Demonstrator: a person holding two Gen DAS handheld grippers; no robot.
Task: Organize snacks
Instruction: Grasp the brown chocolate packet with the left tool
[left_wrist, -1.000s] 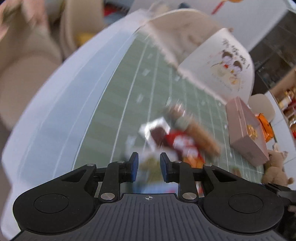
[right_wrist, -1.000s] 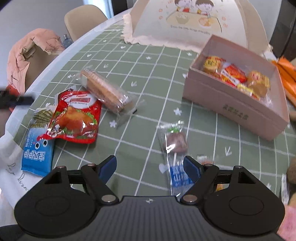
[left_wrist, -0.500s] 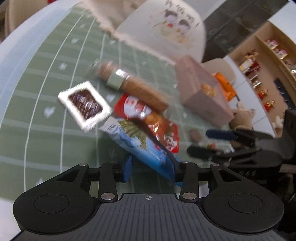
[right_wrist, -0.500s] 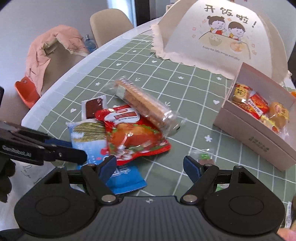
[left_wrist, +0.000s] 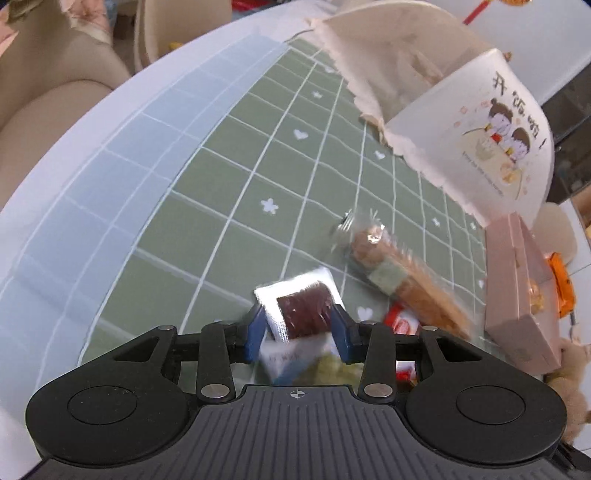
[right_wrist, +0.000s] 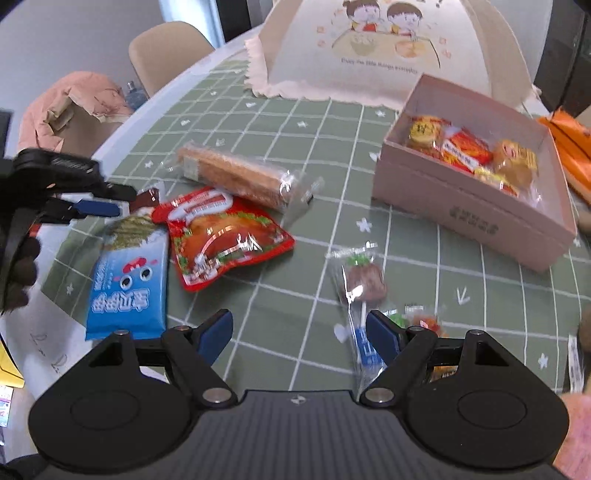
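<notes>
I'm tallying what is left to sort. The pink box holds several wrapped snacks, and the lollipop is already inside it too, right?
Not quite. The pink box does hold several wrapped snacks, but the lollipop is not inside it: the right wrist view shows it lying on the green checked tablecloth, in front of the box and apart from it.

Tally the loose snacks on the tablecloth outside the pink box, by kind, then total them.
Flat packets: 3, the blue, the red, the small brown-window one.
Biscuit sleeve: 1.
Lollipop: 1.
Small wrapped candy: at least 1, partly hidden.
Total: at least 6.
</notes>
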